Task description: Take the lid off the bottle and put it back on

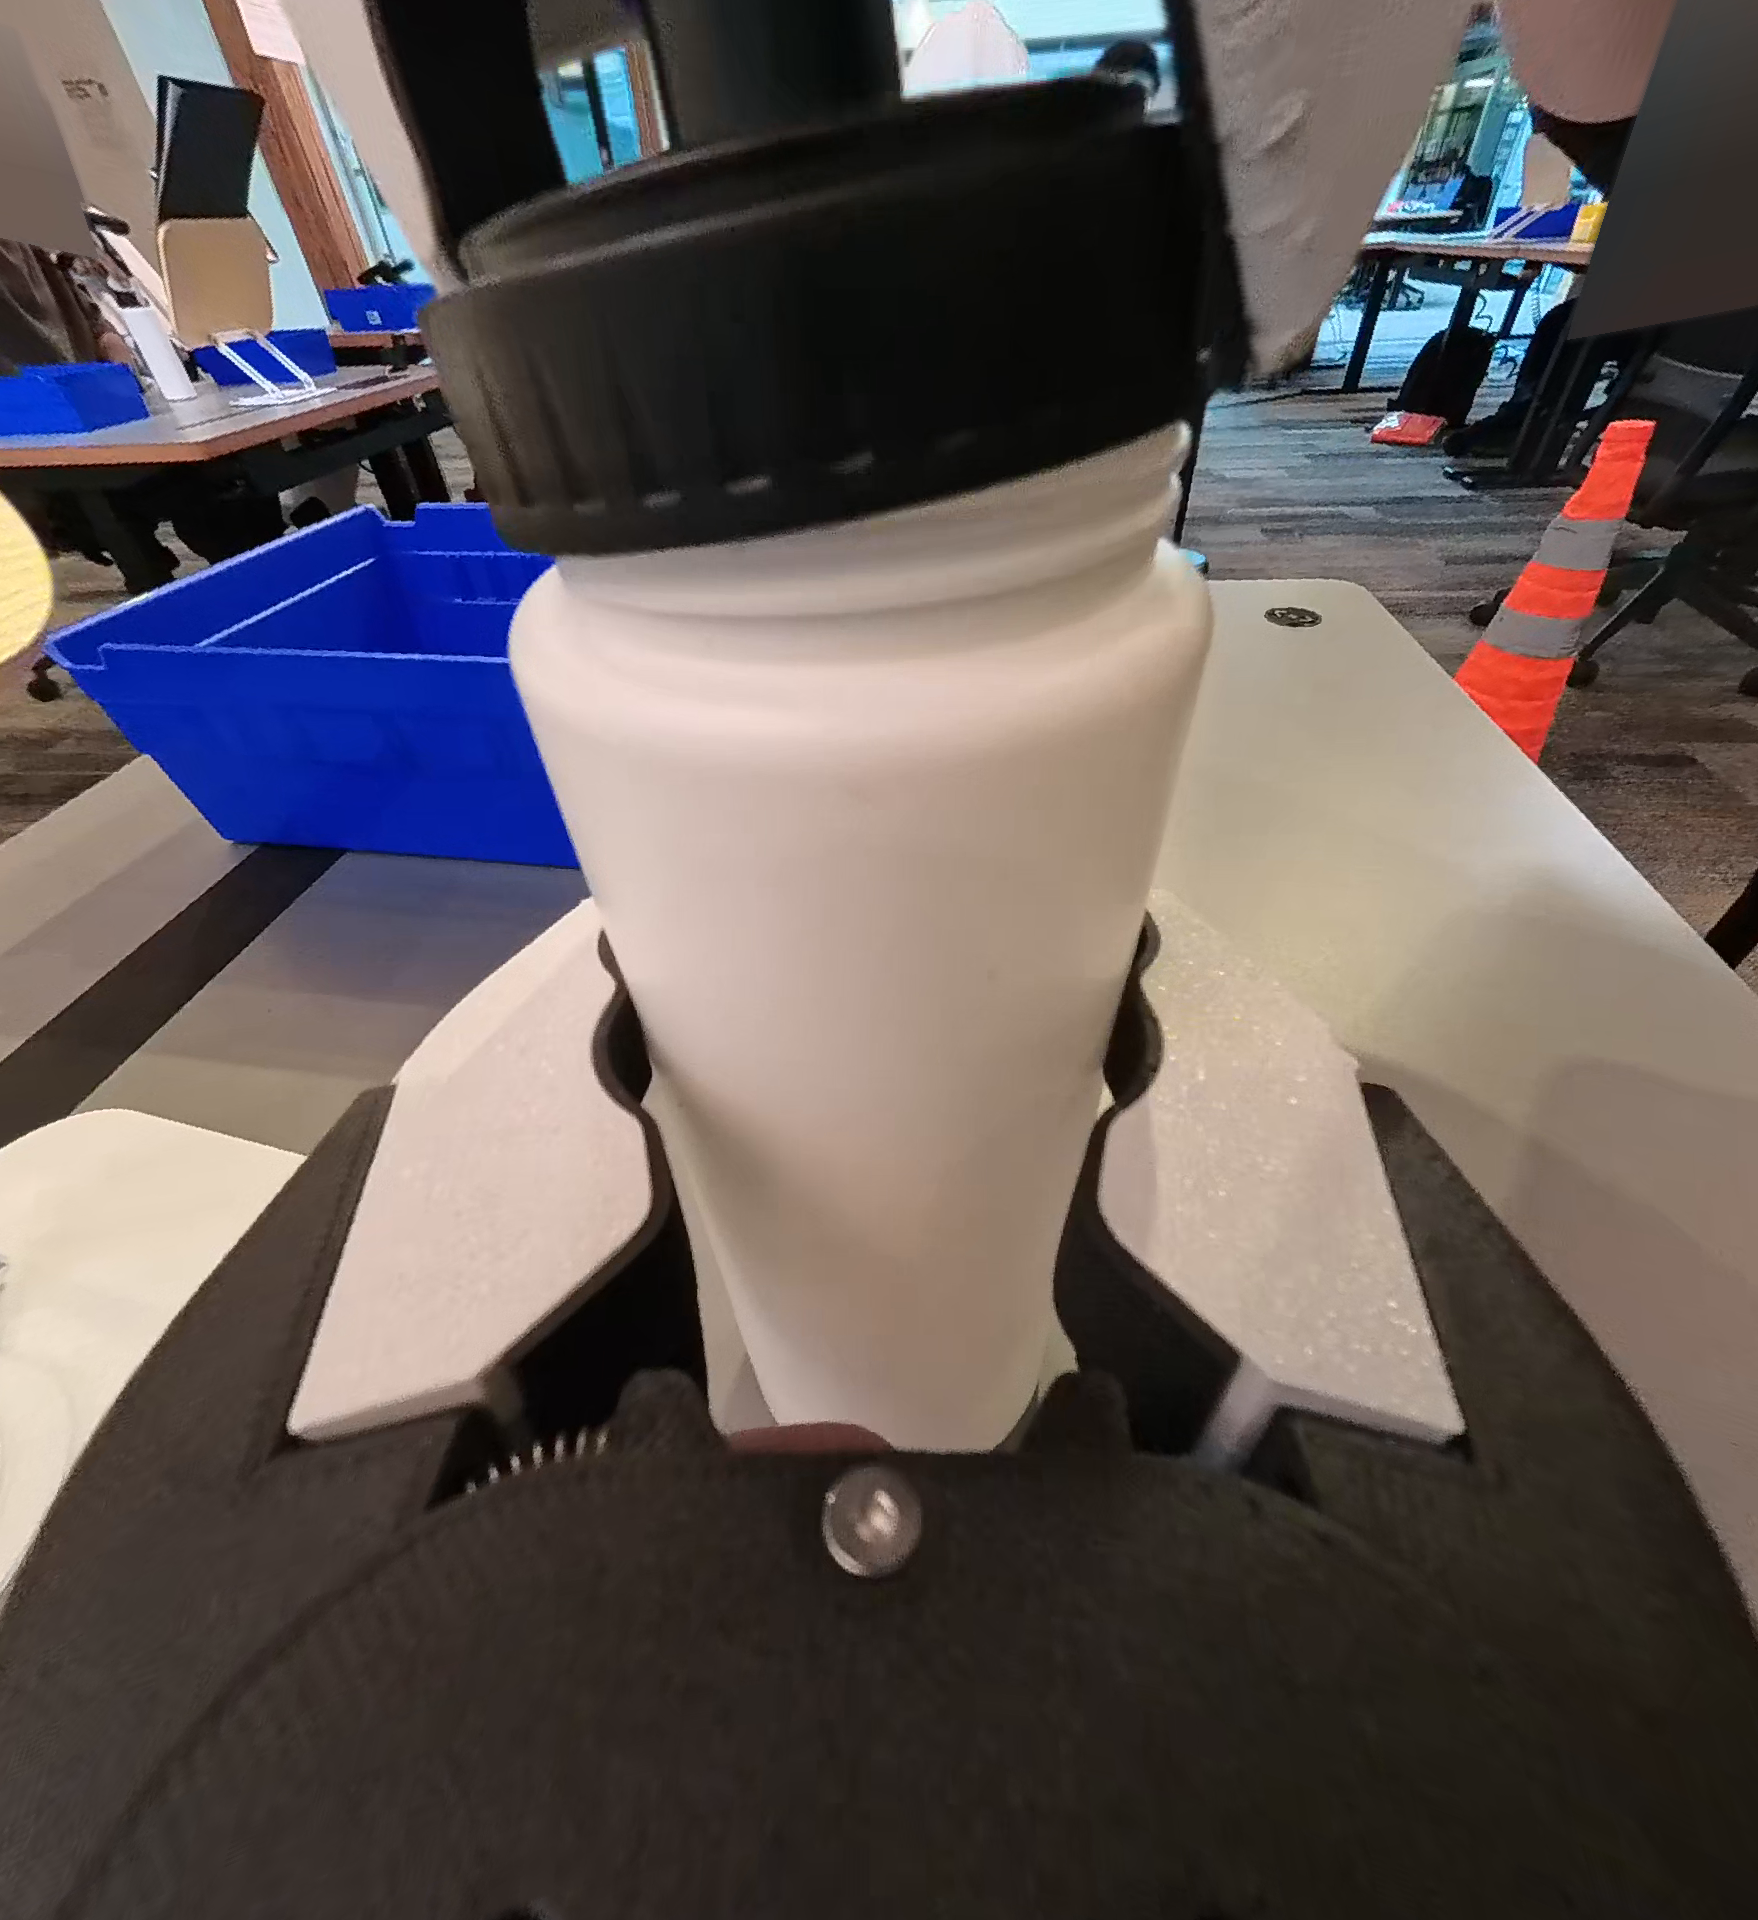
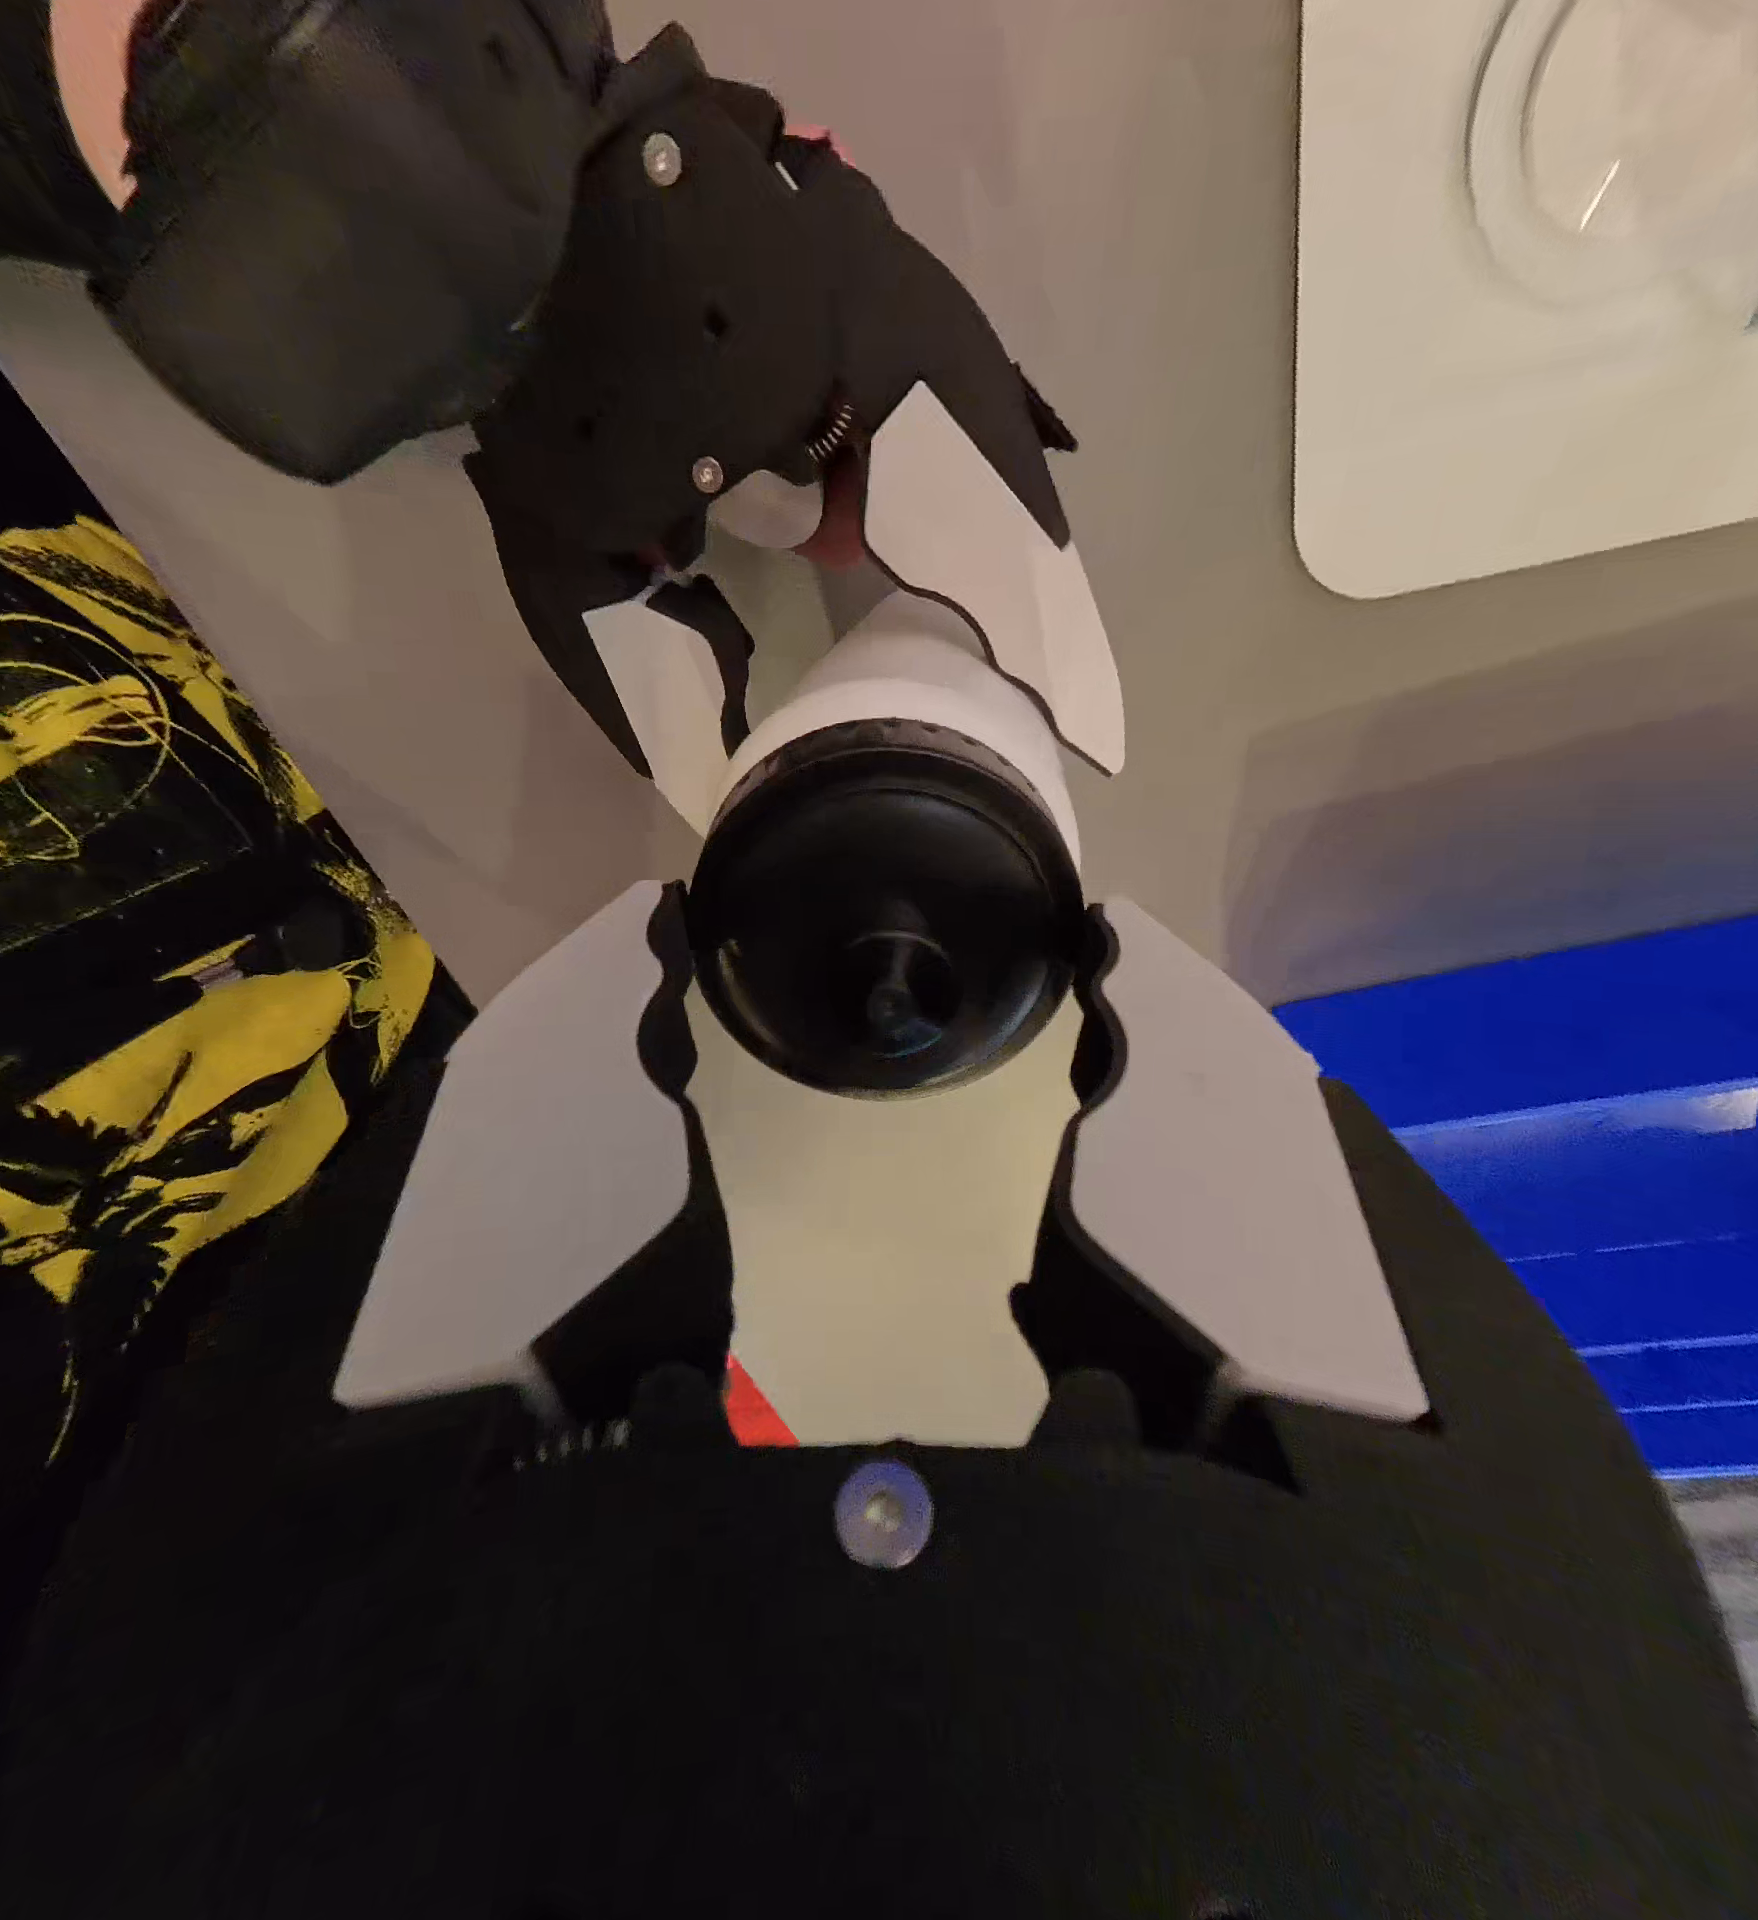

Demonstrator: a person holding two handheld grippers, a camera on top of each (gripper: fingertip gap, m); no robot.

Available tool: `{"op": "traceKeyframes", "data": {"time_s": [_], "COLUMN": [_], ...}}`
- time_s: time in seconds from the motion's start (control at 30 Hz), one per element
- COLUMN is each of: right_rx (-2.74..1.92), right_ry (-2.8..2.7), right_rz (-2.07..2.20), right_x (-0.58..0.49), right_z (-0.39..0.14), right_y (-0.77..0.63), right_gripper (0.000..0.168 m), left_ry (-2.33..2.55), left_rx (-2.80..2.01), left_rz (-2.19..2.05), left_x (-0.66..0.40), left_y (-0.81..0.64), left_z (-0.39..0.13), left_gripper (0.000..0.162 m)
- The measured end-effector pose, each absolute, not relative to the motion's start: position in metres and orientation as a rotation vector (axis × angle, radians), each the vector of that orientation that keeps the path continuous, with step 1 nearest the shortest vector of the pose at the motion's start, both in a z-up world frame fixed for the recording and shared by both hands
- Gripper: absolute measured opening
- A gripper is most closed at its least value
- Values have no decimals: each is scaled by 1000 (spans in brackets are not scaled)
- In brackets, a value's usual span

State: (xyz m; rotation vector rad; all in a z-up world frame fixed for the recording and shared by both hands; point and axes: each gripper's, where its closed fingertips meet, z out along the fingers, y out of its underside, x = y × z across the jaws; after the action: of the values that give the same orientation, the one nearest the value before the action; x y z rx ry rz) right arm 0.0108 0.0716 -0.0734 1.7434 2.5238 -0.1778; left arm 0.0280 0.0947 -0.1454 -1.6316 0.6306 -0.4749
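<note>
My left gripper (image 1: 875, 1049) clamps the white plastic bottle (image 1: 864, 862), its long axis running away from me; my right gripper (image 2: 880, 977) pinches the black ribbed screw lid (image 2: 885, 925) at its far end.

Both pictures are bright enough to see well. In the left wrist view, light comes from the windows far away and from above. The white bottle (image 1: 854, 883) is very bright, and its black lid (image 1: 823, 353) looks a bit smeared. A soft shadow lies on the table (image 1: 1477, 935) to the right. Straight lines bend near the edges, like in a fish-eye picture. The right wrist view is dimmer and warmer. The black parts near the camera are so dark that little shows. The top right corner and the blue bin (image 2: 1581, 1195) look blurry. The lid (image 2: 885, 935) has a small shine.
</note>
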Motion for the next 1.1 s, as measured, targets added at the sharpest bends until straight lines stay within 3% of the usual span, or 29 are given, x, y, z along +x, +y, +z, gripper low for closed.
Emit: {"op": "traceKeyframes", "data": {"time_s": [0.67,1.1], "right_rx": [1253,1326], "right_ry": [3031,2977], "right_rz": [53,-28], "right_x": [14,15], "right_z": [-70,-76], "right_y": [76,76], "right_gripper": [68,72], "left_ry": [629,632], "left_rx": [-1627,-1629], "left_rz": [-482,-481], "left_x": [28,29], "left_y": [95,95], "left_z": [-145,-145], "left_gripper": [87,87]}}
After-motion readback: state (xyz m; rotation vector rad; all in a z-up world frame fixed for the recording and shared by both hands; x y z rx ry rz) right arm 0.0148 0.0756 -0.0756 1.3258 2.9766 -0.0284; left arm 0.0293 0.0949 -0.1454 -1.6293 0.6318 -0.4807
